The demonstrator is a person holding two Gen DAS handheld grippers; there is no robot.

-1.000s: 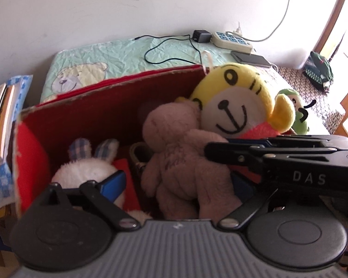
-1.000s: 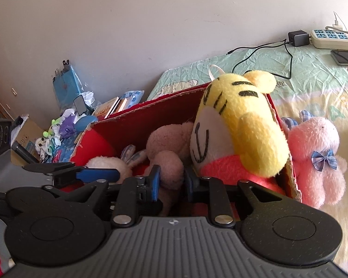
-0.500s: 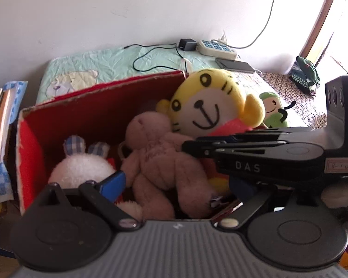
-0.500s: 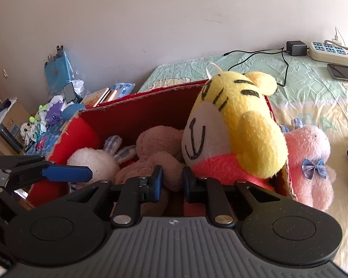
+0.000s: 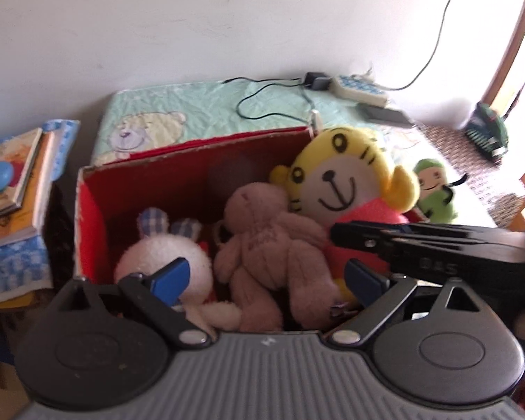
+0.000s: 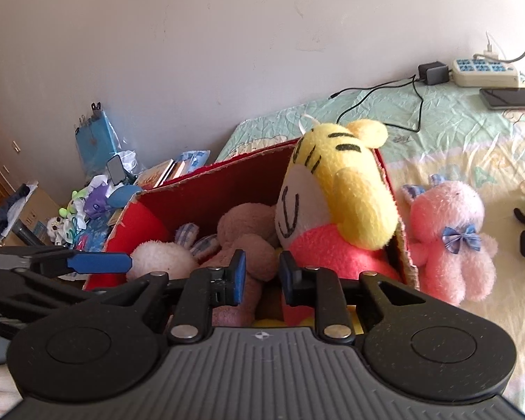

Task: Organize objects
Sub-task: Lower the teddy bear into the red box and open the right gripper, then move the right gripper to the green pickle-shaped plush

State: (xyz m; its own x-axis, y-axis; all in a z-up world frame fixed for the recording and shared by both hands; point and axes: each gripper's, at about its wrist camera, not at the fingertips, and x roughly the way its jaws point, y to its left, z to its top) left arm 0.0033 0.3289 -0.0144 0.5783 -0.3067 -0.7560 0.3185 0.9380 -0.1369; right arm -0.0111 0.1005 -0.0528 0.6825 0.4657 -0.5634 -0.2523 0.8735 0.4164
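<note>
A red cardboard box [image 5: 150, 175] on the bed holds a yellow tiger plush [image 5: 343, 178], a brown bear [image 5: 273, 238] and a white rabbit [image 5: 157, 259]. My left gripper [image 5: 266, 273] hovers over the box's near side. Its jaws stand wide, closing slightly, and the bear lies below them untouched. My right gripper [image 6: 262, 262] hangs above the bear [image 6: 248, 224] beside the tiger [image 6: 346, 189]. Its jaws are opening from a narrow gap with nothing held between them. A pink rabbit [image 6: 448, 231] sits outside the box's right wall.
A green plush [image 5: 434, 189] lies on the bed right of the box. Behind it are a power strip [image 5: 360, 89], a phone [image 5: 385, 113] and a black cable. Stacked books [image 5: 14, 182] sit to the left, small toys [image 6: 84, 206] beyond.
Both grippers have drawn back from the box, so the toys look farther away. The right jaws have parted a little. The toys in the box have not moved.
</note>
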